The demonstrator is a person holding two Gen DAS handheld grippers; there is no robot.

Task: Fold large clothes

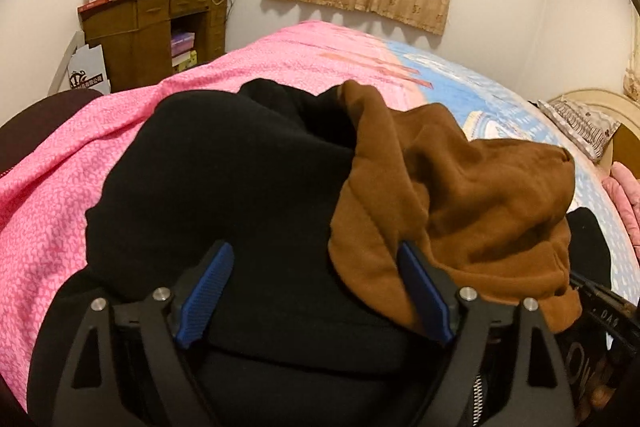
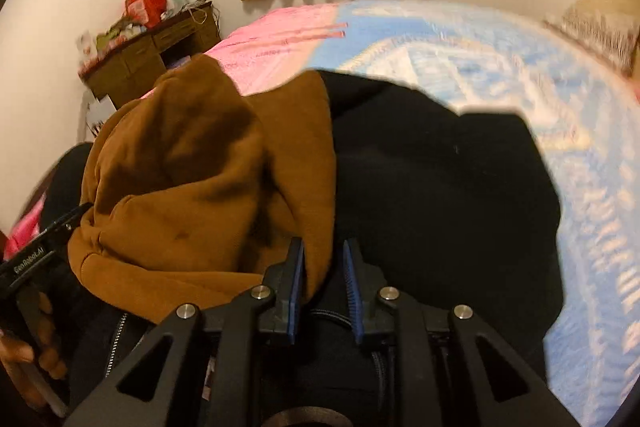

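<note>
Reading "GenRobot.AI", white lettering marks the left gripper [image 2: 28,263].

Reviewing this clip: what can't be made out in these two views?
- Right wrist view: motion blur smears the blue bedspread and pillow.
- Right gripper: whether its nearly closed fingers pinch the brown lining; fabric hides the contact.
- Black coat: its near part is hidden behind the left gripper in the left view.
</note>
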